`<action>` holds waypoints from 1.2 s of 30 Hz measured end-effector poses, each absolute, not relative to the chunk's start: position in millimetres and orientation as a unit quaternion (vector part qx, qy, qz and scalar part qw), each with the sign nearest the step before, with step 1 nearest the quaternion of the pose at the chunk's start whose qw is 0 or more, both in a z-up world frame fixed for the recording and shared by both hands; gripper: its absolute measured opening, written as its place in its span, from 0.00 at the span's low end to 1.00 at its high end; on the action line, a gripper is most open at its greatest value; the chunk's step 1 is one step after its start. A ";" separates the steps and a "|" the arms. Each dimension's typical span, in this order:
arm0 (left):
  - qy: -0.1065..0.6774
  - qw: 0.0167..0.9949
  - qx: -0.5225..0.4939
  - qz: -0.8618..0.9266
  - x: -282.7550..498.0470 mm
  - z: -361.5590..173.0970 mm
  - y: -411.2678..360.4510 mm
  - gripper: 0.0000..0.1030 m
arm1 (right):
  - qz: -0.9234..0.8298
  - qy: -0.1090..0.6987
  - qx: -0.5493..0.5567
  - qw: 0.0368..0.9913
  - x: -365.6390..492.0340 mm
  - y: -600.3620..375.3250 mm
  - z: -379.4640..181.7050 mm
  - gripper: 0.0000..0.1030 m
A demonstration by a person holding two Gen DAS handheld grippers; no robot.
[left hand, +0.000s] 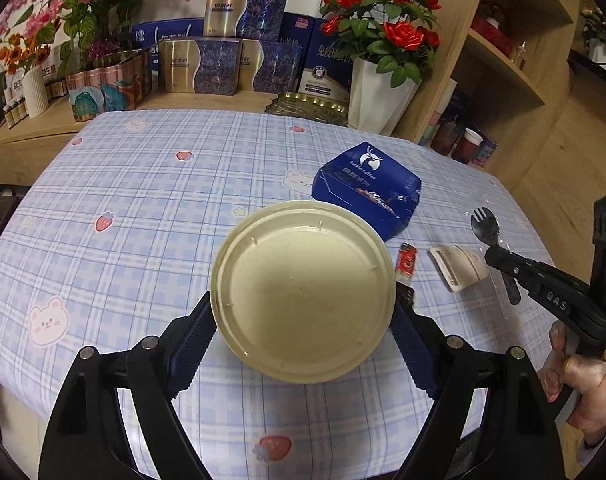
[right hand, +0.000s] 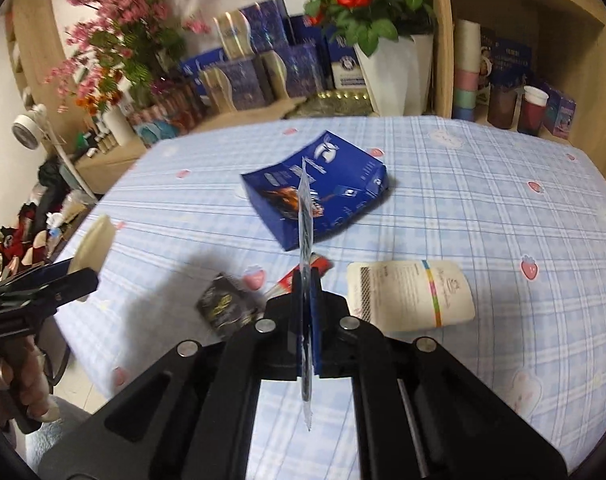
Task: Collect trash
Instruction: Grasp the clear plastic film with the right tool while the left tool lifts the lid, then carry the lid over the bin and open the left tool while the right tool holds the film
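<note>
The left gripper (left hand: 303, 320) was clamped on a cream disposable bowl (left hand: 303, 288), one pad on each side of the wall, with the bowl's underside turned toward the camera and held clear above the checked tablecloth (left hand: 151, 184). Judged from its look, the bowl was light and thin-walled; a grip across the wall near the rim suits it, with moderate pressure, since hard squeezing would likely buckle it.

The right gripper (right hand: 306, 280) was closed flat on a clear plastic wrapper (right hand: 305, 208) that held a black spork (left hand: 487, 229). The wrapper stood edge-on between the pads and projected past the fingertips. The film appeared slippery and limp; the stiff spork handle inside was the better place to pinch.

Remaining trash lay on the cloth beyond and beside the right gripper: a blue coffee bag (right hand: 323, 192), ahead; a curled receipt (right hand: 411, 296), to its right; a small red packet (left hand: 406, 259), just ahead of the tips; a dark crumpled wrapper (right hand: 223, 308), to its left. All looked light and soft
</note>
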State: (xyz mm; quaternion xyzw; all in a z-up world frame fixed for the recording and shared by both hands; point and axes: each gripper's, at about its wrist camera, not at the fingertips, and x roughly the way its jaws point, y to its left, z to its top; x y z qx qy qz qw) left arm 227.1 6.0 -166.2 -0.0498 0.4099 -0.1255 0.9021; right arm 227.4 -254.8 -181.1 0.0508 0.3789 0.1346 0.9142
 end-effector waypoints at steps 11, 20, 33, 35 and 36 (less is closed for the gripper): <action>0.405 0.901 -0.063 -0.142 174.9 -160.0 4.6 0.79 | 0.146 0.357 0.064 0.920 145.0 -264.9 -176.0 0.07; 0.423 0.889 -0.073 -0.160 130.7 -171.2 4.2 0.79 | 0.131 0.369 0.066 0.918 98.9 -278.8 -189.8 0.07; 0.465 0.864 -0.067 -0.180 67.2 -213.4 -8.8 0.80 | 0.152 0.367 0.061 0.916 63.8 -268.7 -201.7 0.07; 0.475 0.859 -0.059 -0.181 60.2 -223.8 -13.7 0.80 | 0.155 0.365 0.061 0.916 59.4 -268.4 -203.3 0.07; 0.479 0.857 -0.057 -0.182 58.1 -228.1 -15.9 0.80 | 0.156 0.365 0.062 0.916 58.4 -268.6 -204.1 0.07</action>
